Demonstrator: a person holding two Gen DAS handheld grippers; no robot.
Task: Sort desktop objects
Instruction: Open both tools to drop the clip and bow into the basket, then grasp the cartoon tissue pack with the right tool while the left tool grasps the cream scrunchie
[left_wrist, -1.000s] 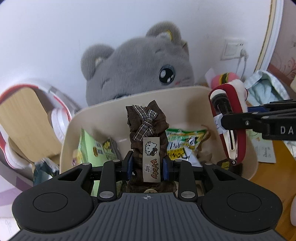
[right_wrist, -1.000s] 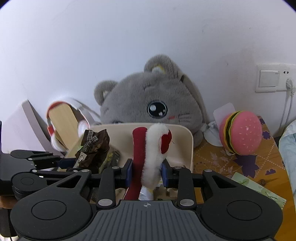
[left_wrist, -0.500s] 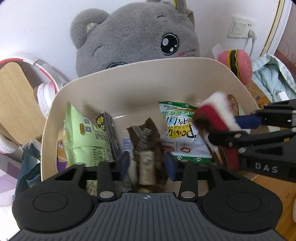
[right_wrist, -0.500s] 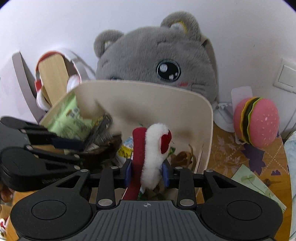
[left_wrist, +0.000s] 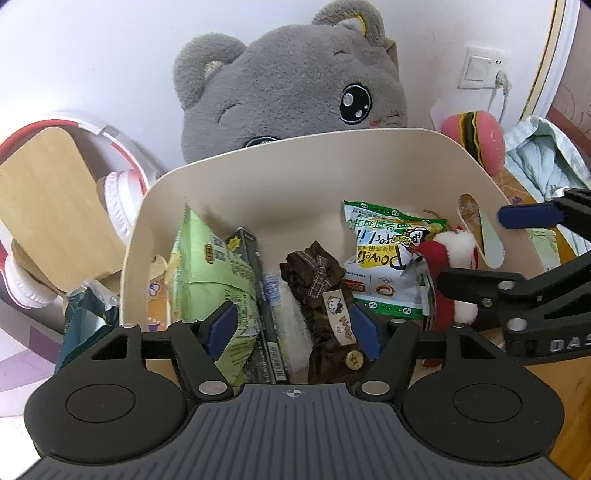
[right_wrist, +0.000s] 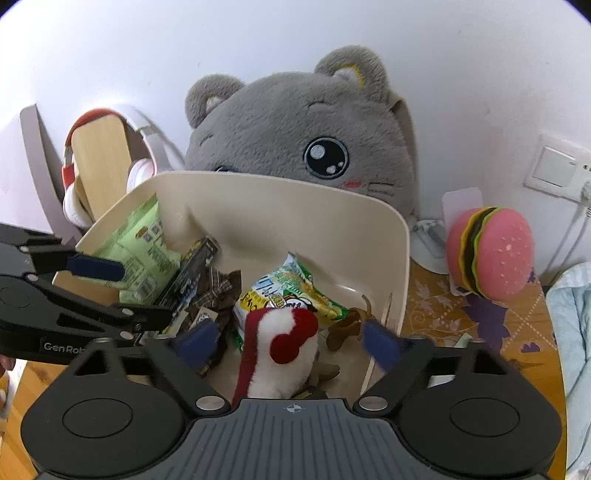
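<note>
A cream storage bin (left_wrist: 332, 166) (right_wrist: 295, 206) holds snack packets and small items. A brown fabric hair clip with a cat label (left_wrist: 325, 295) (right_wrist: 212, 295) lies loose in the bin. My left gripper (left_wrist: 293, 326) is open, its blue pads either side of the clip and apart from it. A red and white plush hair clip (right_wrist: 280, 350) (left_wrist: 448, 266) rests in the bin's right side. My right gripper (right_wrist: 286, 341) is open with its jaws spread wide around the plush clip.
A grey plush cat (left_wrist: 295, 92) sits behind the bin. Red and white headphones on a wooden stand (left_wrist: 48, 206) are at left. A pink burger toy (right_wrist: 487, 251), a wall socket (right_wrist: 557, 173) and light blue cloth (left_wrist: 543, 158) are at right.
Both grippers came down over the bin and opened. The brown clip and the red and white plush clip dropped out of the jaws into the bin.
</note>
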